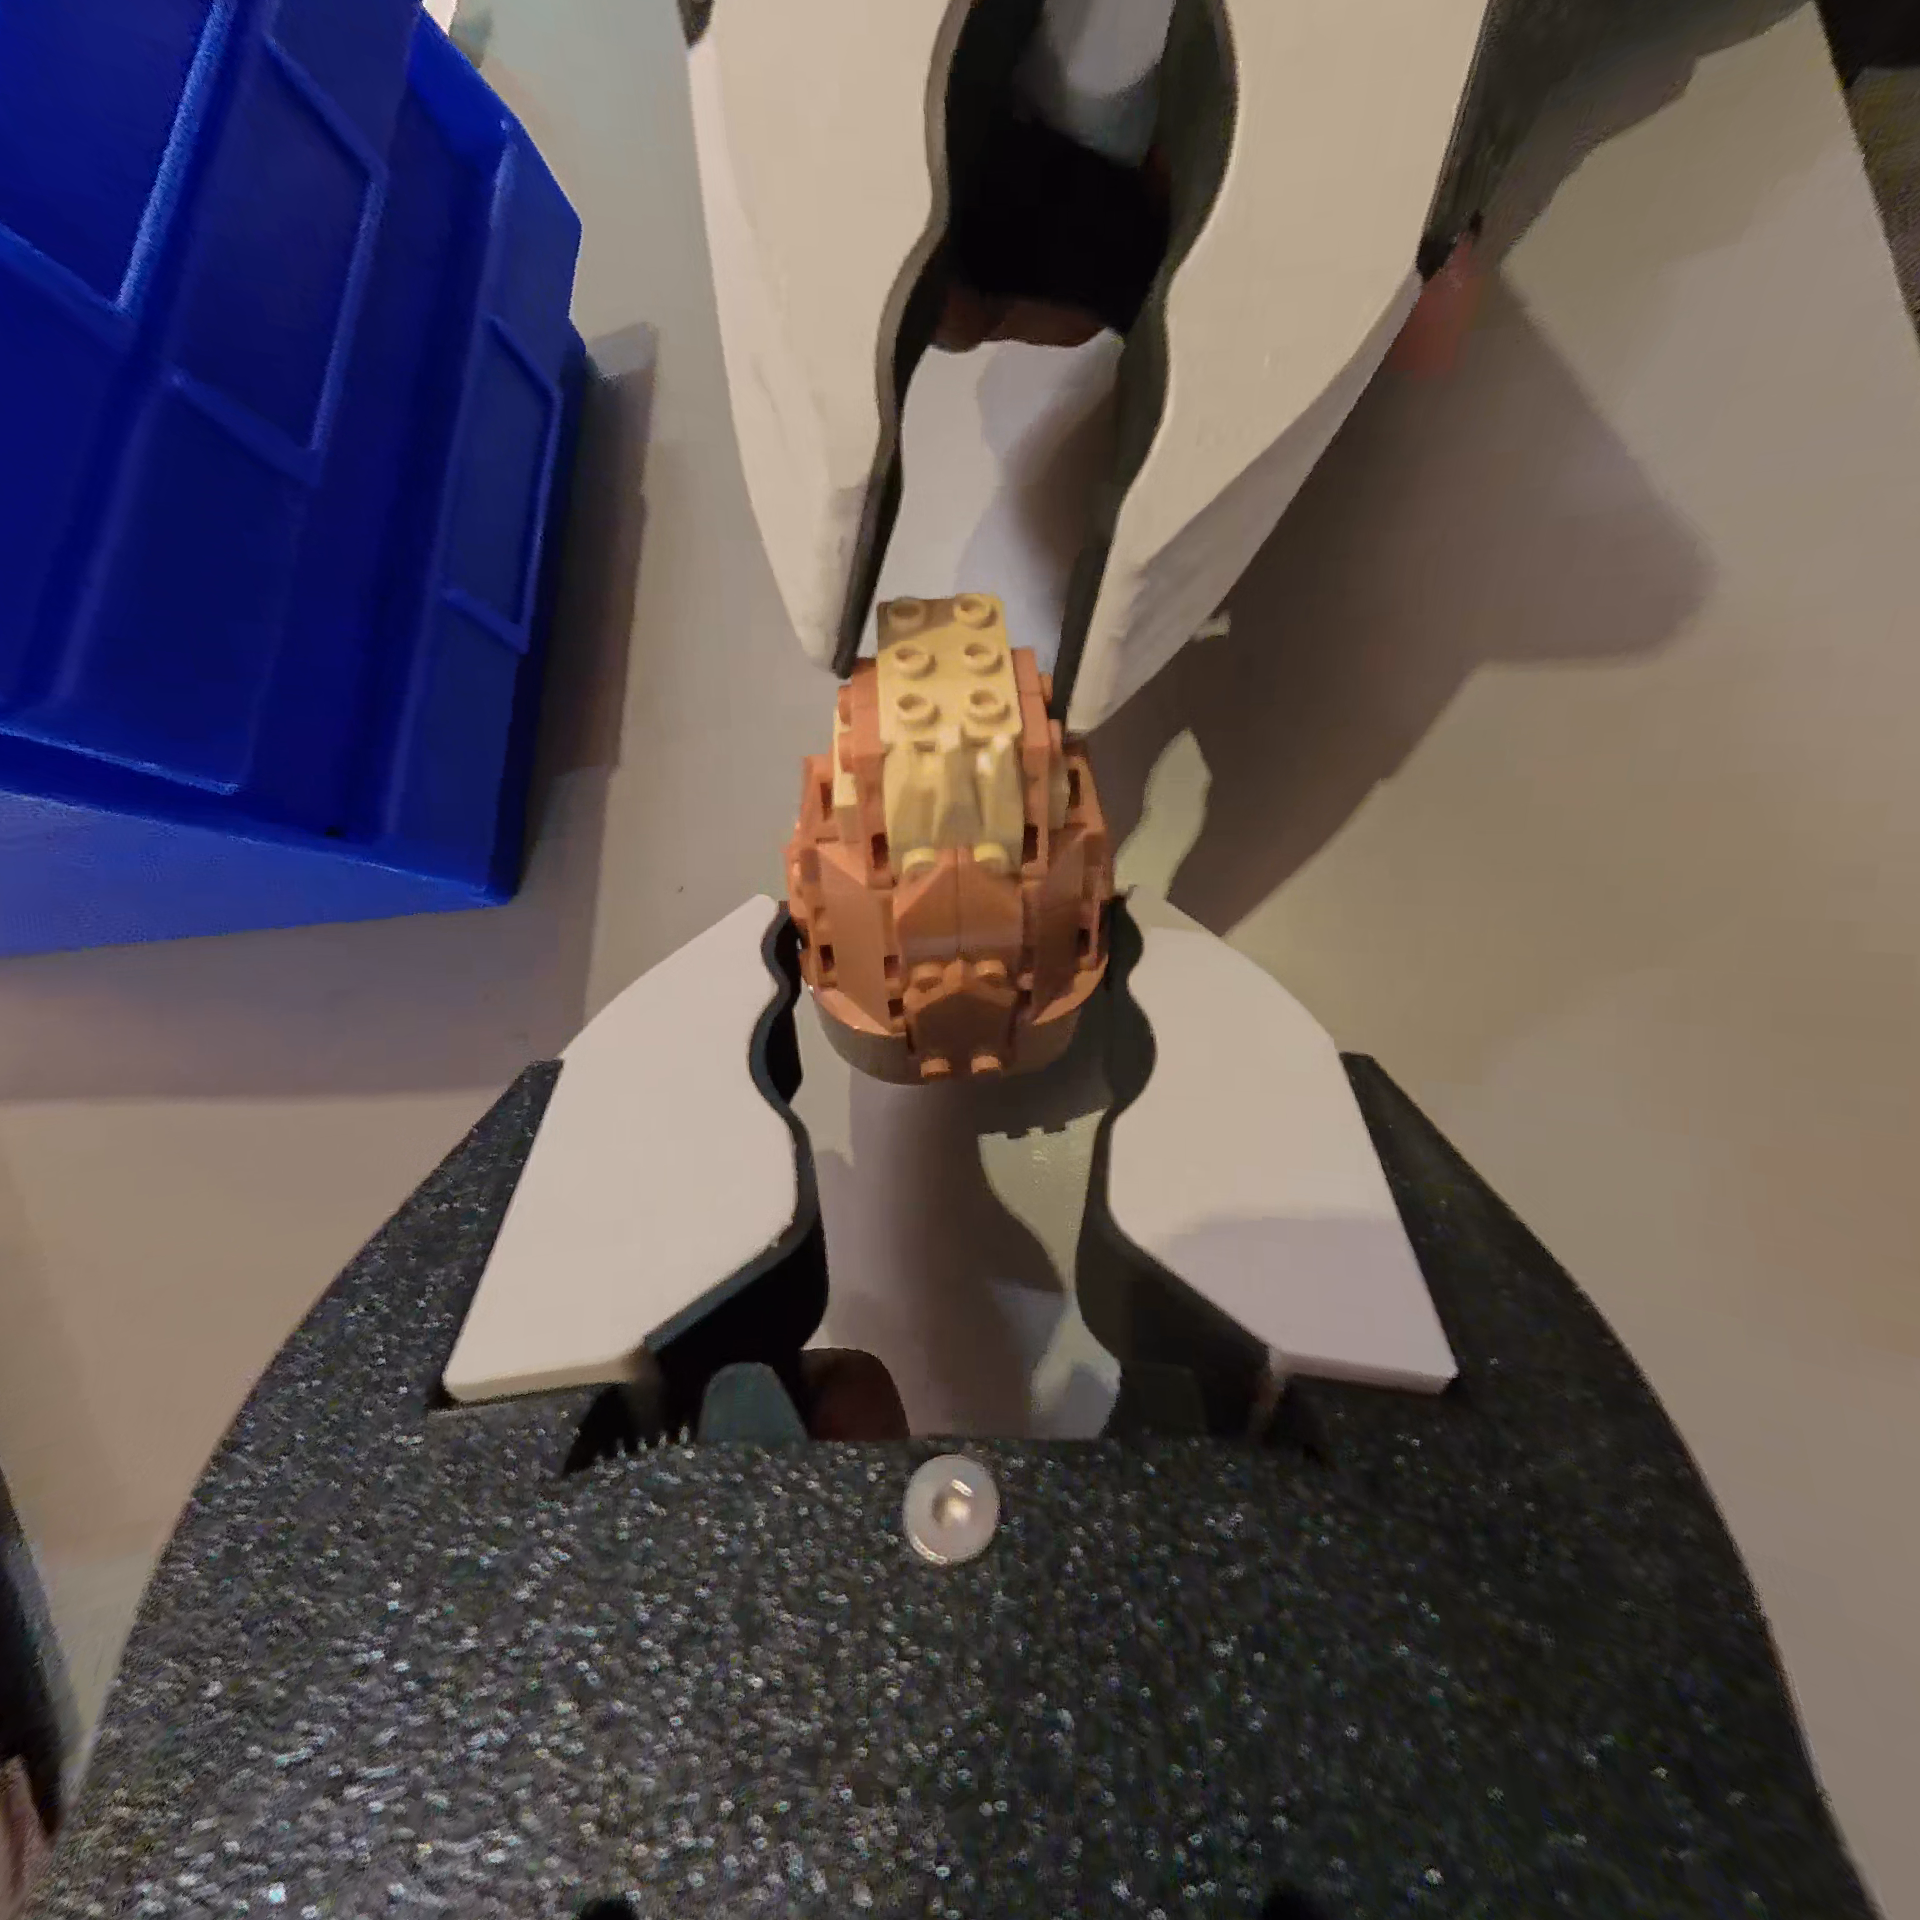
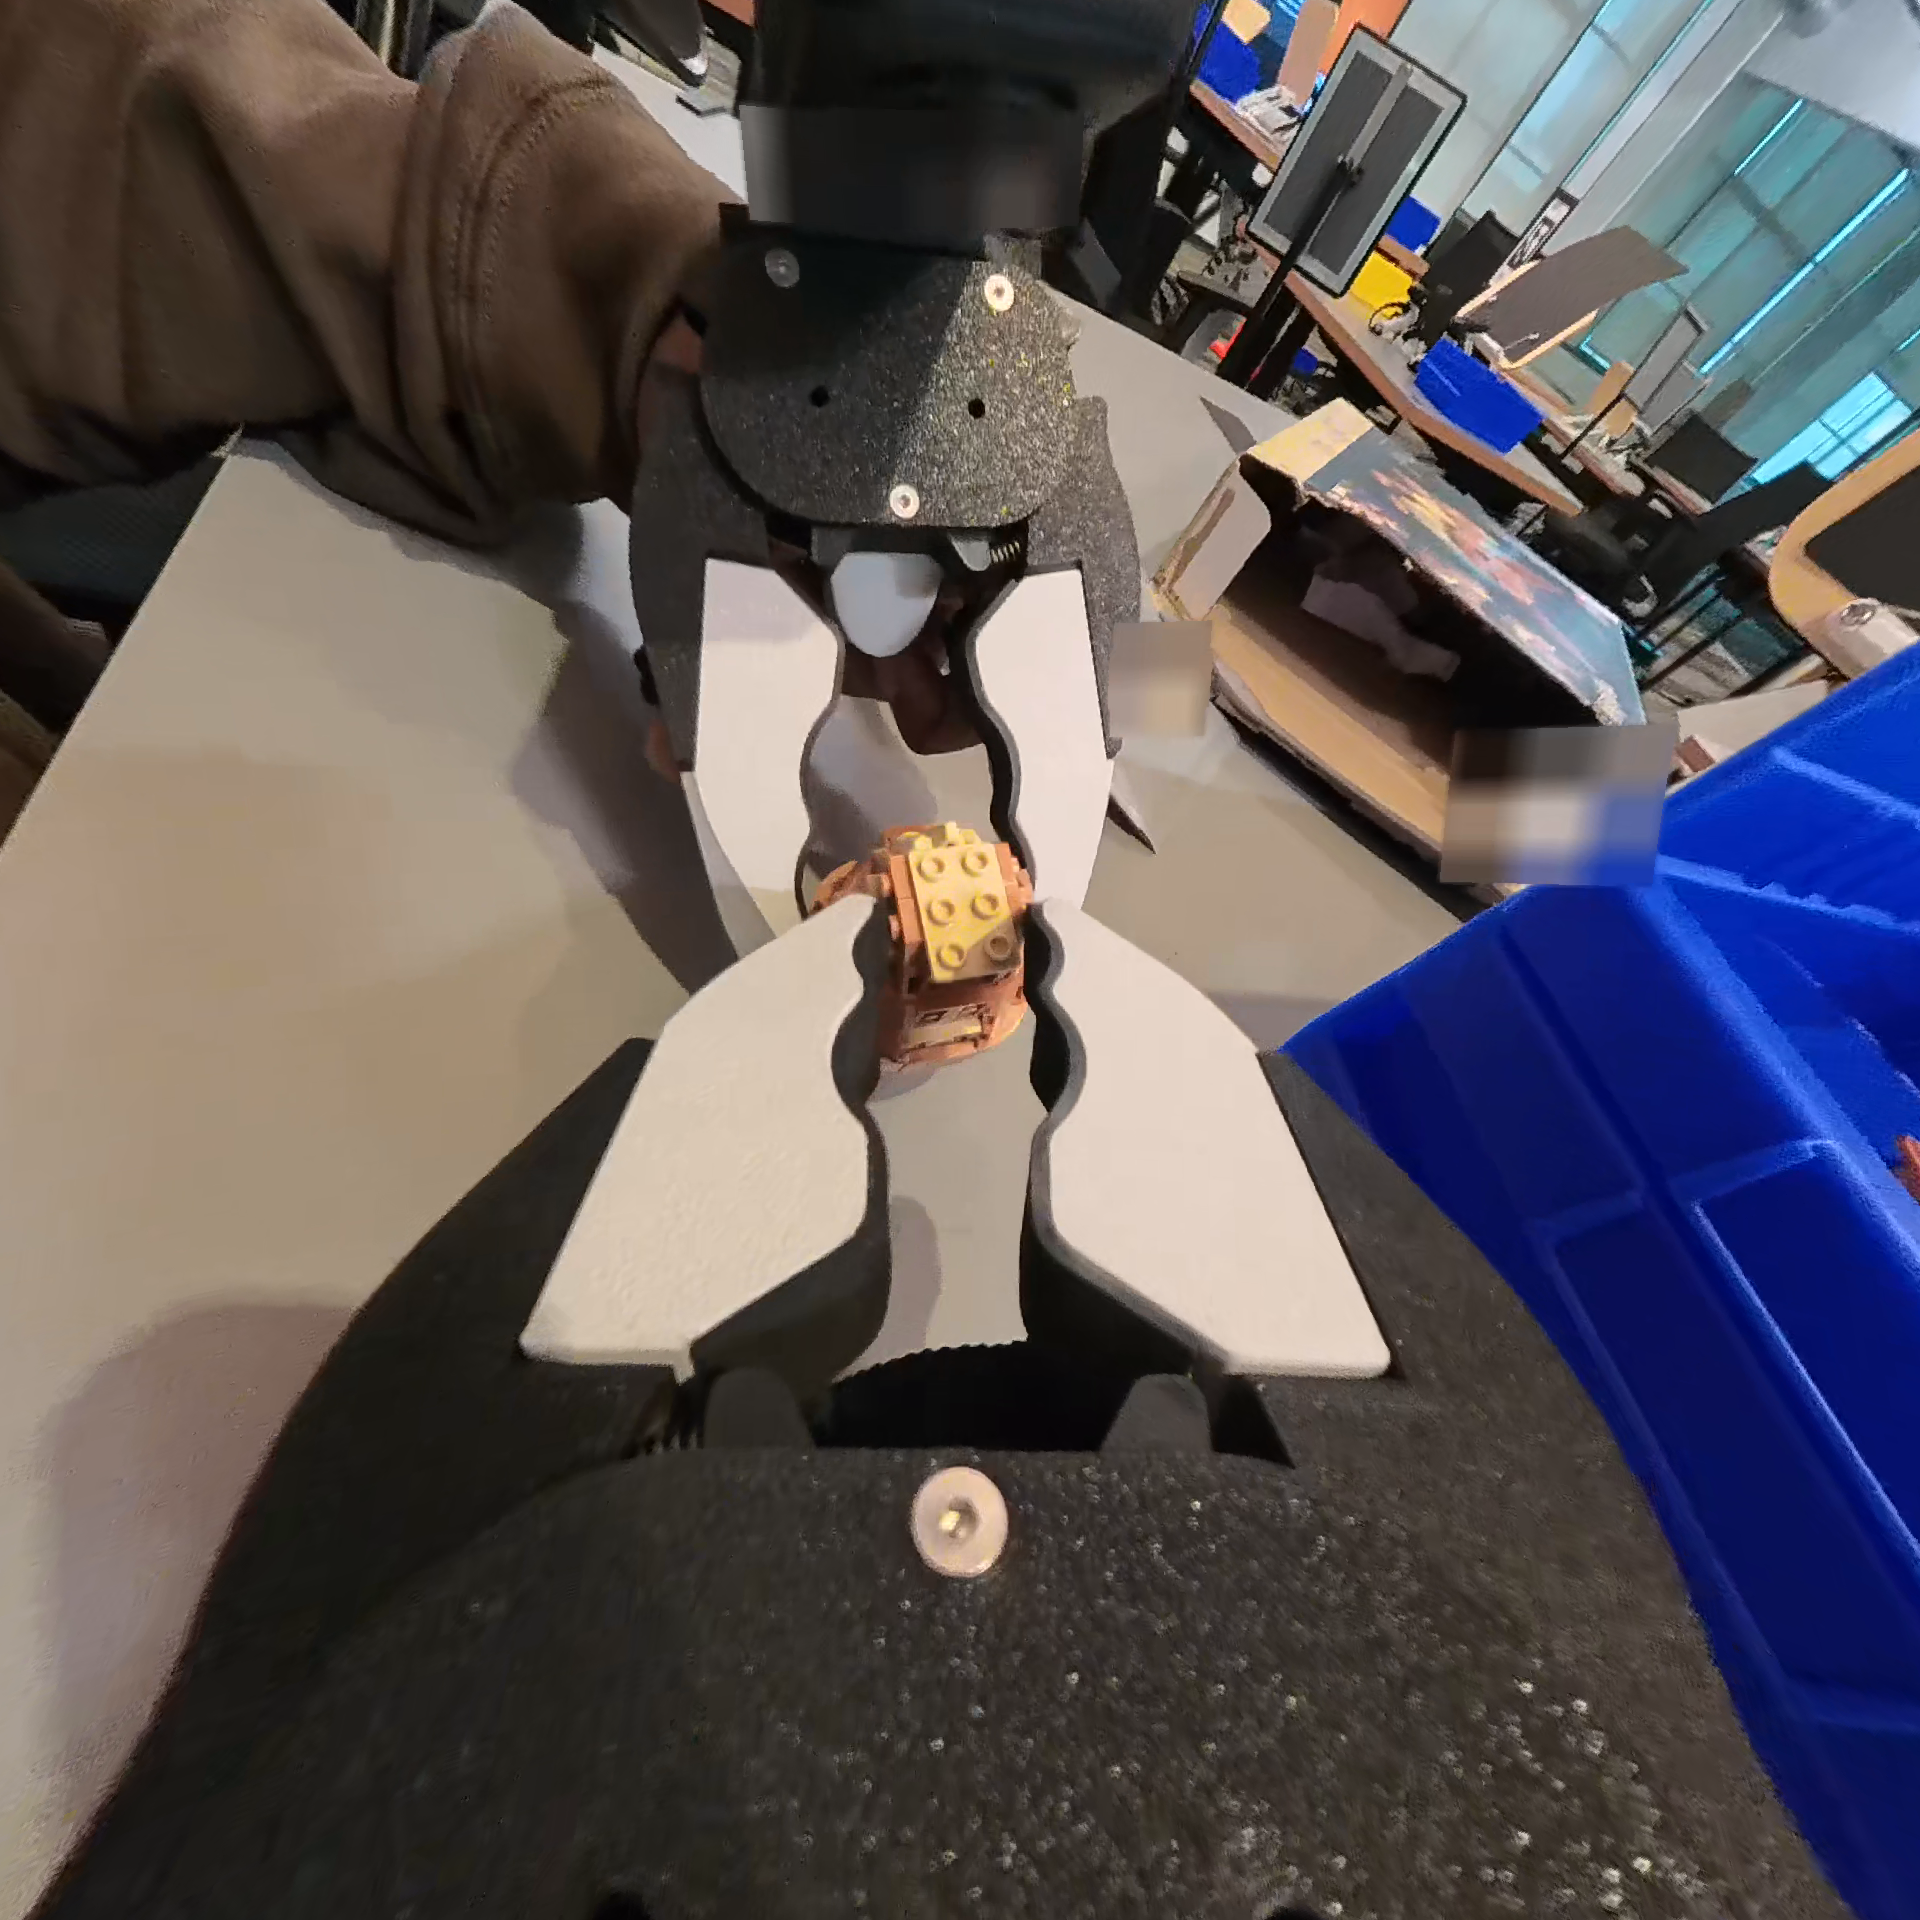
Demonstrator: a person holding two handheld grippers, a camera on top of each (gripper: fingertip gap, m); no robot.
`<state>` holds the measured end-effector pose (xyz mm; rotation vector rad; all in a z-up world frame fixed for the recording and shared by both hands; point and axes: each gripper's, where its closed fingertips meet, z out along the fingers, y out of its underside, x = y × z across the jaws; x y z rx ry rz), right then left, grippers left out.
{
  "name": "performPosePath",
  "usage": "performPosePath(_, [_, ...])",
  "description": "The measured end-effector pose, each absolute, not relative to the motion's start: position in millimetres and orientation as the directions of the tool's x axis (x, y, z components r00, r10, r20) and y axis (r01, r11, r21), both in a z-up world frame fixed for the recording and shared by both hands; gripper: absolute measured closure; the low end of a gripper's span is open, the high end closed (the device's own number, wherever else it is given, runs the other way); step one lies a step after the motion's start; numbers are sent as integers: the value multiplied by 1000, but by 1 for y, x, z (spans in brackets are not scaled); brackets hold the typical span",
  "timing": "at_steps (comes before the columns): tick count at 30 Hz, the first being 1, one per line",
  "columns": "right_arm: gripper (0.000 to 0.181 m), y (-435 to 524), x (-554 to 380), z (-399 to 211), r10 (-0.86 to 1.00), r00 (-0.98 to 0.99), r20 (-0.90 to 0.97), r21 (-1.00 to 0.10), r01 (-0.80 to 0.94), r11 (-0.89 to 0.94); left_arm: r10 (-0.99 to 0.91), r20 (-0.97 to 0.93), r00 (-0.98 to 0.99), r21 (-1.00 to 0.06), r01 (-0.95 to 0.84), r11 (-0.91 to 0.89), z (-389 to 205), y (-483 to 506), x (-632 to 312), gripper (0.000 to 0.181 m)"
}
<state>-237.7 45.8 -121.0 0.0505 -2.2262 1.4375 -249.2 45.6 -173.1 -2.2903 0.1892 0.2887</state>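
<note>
Two grippers meet nose to nose over one small brick model, brown with a tan studded plate on top. The model sits between them above the grey tabletop; whether its base touches the surface cannot be told.

Left gripper: fingers narrowed onto the model's rounded brown lower end, both inner edges in contact with its sides. Right gripper: fingers narrowed onto the tan-topped end, pressing the brown flanks just below the studded plate. Both appear to be holding the same piece.

Handling judgement: a two-ended grip on a snap-together build calls for steady, matched pressure and motion along the shared axis; a twist or uneven squeeze would likely split parts off or let the rounded end slip from the wavy finger edges.

Edges and room: a blue bin stands close on the left gripper's left, near but apart from the fingers. In the right wrist view a blue bin crowds the right side. A cardboard box lies beyond. A brown sleeve sits behind the left gripper. Open tabletop lies on the side away from the bin.
</note>
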Motion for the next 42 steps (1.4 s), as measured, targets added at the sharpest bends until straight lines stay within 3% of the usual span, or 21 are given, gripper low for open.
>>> performPosePath(9, [157,48,-243,-122,259,-891,372,-863,-229,449,-15,-242,970,-776,-203,-597,-161,49,-251,115])
performPosePath(13, [157,46,-245,-121,281,-898,340,-880,-198,432,-9,-299,954,-756,-242,-608,-168,53,-255,124])
performPosePath(17, [160,48,-248,-120,291,-891,349,-877,-202,436,14,-183,983,-785,-137,-604,-169,53,-255,124])
performPosePath(26, [156,71,-266,-123,258,-734,628,-689,-371,622,99,143,985,-769,173,-616,-182,49,-254,125])
performPosePath(34, [156,75,-265,-154,157,-755,636,-600,-357,716,100,272,957,-794,282,-539,-169,50,-253,125])
performPosePath(42, [154,64,-269,-147,140,-591,794,-480,-469,742,68,345,936,-801,332,-498,-163,53,-249,125])
